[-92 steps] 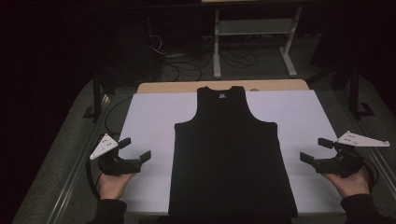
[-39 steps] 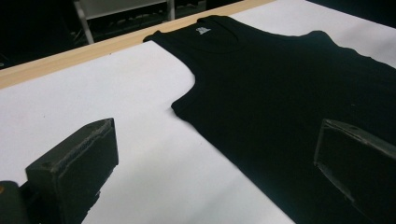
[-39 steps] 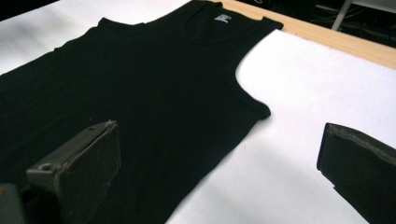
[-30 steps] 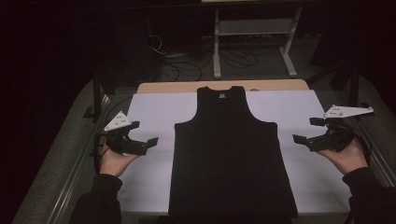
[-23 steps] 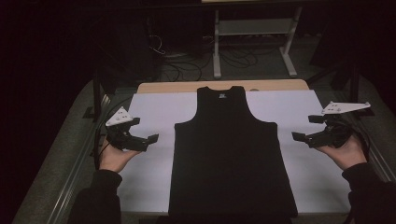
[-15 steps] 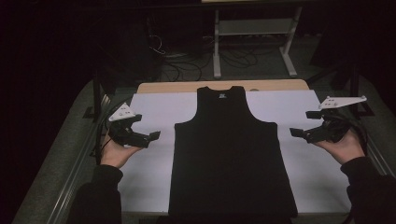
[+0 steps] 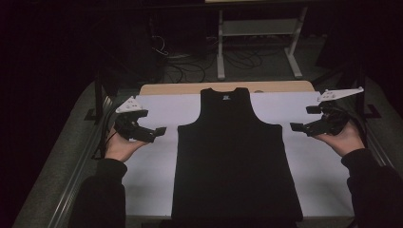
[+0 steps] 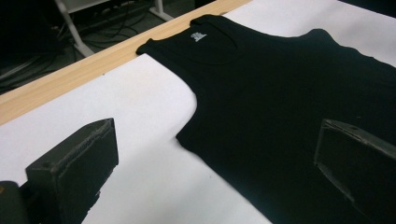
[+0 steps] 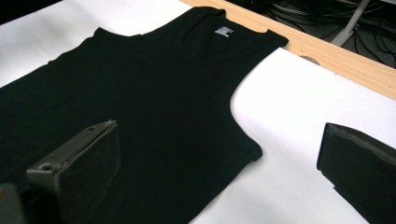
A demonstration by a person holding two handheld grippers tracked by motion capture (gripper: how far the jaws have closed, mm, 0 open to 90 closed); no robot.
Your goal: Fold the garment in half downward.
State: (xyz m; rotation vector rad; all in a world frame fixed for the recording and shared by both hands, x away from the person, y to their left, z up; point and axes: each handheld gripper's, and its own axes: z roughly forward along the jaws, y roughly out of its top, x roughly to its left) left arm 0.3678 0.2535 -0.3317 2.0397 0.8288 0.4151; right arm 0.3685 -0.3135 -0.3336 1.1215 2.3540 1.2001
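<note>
A black sleeveless tank top (image 7: 233, 156) lies flat, neck away from me, on a white sheet (image 7: 152, 185) that covers the table. My left gripper (image 7: 160, 131) hovers open just left of the shirt's left armhole. At the right armhole, my right gripper (image 7: 295, 127) is also open. In the left gripper view the jaws of the left gripper (image 8: 215, 135) stand wide apart over the armhole edge of the tank top (image 8: 289, 84). In the right gripper view the right gripper (image 9: 219, 140) spreads over the other armhole of the tank top (image 9: 140, 84). Nothing is held.
A wooden table edge (image 7: 190, 88) runs along the far side, just beyond the shirt's neck. Behind it stand a metal frame (image 7: 256, 28) and floor cables (image 7: 190, 61). Dark posts (image 7: 99, 95) and side rails (image 7: 76, 190) flank the table.
Both hands have carried their grippers away from me, from beside the shirt's lower body up to the armholes, and slightly inward. Both stay open. The shirt has not moved.
</note>
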